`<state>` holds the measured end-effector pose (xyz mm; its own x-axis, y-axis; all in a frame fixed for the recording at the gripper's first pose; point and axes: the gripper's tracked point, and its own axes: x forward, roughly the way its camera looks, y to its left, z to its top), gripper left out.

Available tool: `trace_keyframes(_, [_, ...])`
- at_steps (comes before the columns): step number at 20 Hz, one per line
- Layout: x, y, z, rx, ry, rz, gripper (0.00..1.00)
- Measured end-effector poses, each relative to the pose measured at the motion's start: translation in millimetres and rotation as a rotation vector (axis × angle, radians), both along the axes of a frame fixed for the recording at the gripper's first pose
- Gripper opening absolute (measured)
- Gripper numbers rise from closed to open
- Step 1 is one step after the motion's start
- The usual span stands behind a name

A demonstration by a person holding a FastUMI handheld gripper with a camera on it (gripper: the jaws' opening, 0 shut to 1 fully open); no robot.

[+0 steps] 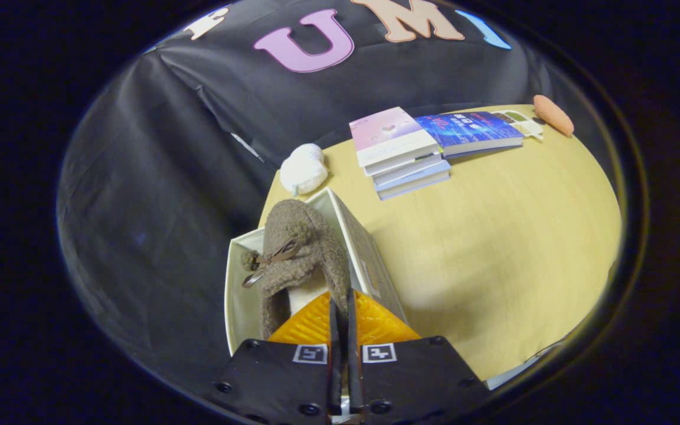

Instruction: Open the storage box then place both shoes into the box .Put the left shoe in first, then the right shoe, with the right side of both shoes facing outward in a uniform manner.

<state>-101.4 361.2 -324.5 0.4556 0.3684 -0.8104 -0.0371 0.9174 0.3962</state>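
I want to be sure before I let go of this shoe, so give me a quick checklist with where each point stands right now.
1. Box open: ok, the top is open.
2. Shoe over the box: ok, the fuzzy brown shoe hangs inside the walls.
3. Grip: ok, the gripper looks pinched nearly closed on the shoe's edge.
4. Which shoe, left or right: cannot tell.
5. Right side facing outward: cannot tell.
6. Shoe resting on the box floor: cannot tell, the floor is hidden.
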Motion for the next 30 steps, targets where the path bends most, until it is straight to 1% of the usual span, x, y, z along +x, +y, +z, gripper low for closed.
trace_keyframes(3, [-0.5, -0.6, 0.0, -0.003, -0.002, 0.001, 0.15])
trace_keyframes(7, [-0.2, 1.6, 3.0, 0.015, 0.005, 0.001, 0.19])
trace_keyframes(9, [1.7, -1.5, 7.1, 0.019, -0.005, -0.011, 0.16])
trace_keyframes(15, [5.7, -5.8, 8.0, 0.028, -0.017, -0.007, 0.15])
trace_keyframes(18, [16.0, -11.0, 17.6, 0.041, -0.059, -0.018, 0.16])
trace_keyframes(22, [40.6, -34.4, 38.2, 0.024, -0.171, -0.048, 0.16])
trace_keyframes(25, [61.9, -50.4, 64.9, -0.005, -0.290, -0.063, 0.16])
trace_keyframes(30, [102.7, -84.8, 135.6, -0.088, -0.565, -0.088, 0.16])
